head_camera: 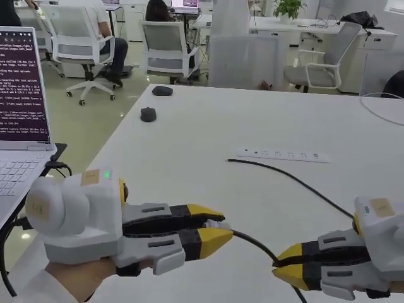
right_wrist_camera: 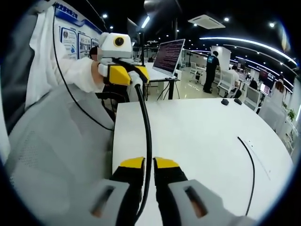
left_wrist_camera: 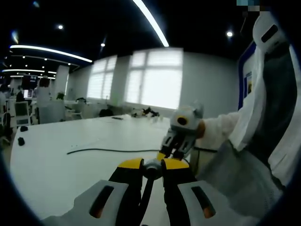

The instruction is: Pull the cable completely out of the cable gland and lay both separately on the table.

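A small grey cable gland (head_camera: 218, 224) is pinched at the yellow tips of my left gripper (head_camera: 221, 228), low over the white table (head_camera: 189, 145). A black cable (head_camera: 255, 245) leaves the gland and runs right into my right gripper (head_camera: 281, 264), which is shut on it a short way off. Its far length (head_camera: 297, 183) lies on the table. In the left gripper view the gland (left_wrist_camera: 153, 168) sits between the shut jaws of the left gripper (left_wrist_camera: 153, 164). The right gripper view has the cable (right_wrist_camera: 147, 122) rising from the right gripper (right_wrist_camera: 146, 164) to the left gripper (right_wrist_camera: 123, 70).
An open laptop (head_camera: 19, 95) stands at the left table edge. A white power strip (head_camera: 284, 154) lies mid-table, with a dark mouse (head_camera: 148, 114) and another dark object (head_camera: 162, 90) further back. Office chairs and seated people are beyond the table.
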`<state>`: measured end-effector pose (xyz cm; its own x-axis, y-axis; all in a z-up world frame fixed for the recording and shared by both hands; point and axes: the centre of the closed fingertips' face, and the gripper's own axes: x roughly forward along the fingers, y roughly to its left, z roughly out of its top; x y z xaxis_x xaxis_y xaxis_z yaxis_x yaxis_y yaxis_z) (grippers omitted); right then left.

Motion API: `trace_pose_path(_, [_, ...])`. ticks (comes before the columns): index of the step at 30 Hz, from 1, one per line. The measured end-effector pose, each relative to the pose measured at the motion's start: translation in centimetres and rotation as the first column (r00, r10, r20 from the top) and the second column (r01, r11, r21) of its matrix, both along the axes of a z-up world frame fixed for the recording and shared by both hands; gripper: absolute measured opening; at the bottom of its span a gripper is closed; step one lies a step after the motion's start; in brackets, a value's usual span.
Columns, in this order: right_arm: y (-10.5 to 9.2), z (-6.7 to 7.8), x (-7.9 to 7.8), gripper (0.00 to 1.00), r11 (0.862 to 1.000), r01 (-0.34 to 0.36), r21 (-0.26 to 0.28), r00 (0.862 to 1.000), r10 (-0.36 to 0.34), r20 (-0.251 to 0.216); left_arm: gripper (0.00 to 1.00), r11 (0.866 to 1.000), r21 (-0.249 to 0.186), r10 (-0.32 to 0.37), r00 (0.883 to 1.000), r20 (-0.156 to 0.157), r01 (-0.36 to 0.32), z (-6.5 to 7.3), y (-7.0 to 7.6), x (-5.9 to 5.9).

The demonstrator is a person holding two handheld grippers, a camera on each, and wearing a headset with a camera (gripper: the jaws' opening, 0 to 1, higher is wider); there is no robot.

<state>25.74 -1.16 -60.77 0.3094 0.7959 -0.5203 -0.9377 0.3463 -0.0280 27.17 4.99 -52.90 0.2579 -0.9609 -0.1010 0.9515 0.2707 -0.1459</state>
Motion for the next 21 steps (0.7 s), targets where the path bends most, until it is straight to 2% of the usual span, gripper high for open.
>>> trace_pose_path(3, [0.8,2.0,0.2,0.13,0.998,-0.007,0.056,1.000,0.006,0.030,0.16,1.000,-0.001,-0.003,1.000,0.000,0.003,0.0,-0.1,-0.1])
trace_pose_path(10, [2.8,5.1,0.4,0.16,0.994,-0.062,0.086,0.993,0.054,0.102,0.16,1.000,-0.007,-0.003,1.000,-0.004,0.003,0.1,-0.2,-0.1])
trace_pose_path(15, [3.8,5.5,0.4,0.16,0.992,-0.091,0.082,0.989,0.081,0.123,0.16,1.000,-0.012,-0.007,1.000,-0.006,0.007,0.1,-0.2,-0.2])
trace_pose_path(21, [4.5,5.5,0.3,0.15,0.990,-0.113,0.081,0.987,0.102,0.126,0.16,1.000,-0.018,-0.016,1.000,-0.002,0.016,0.2,-0.3,-0.4])
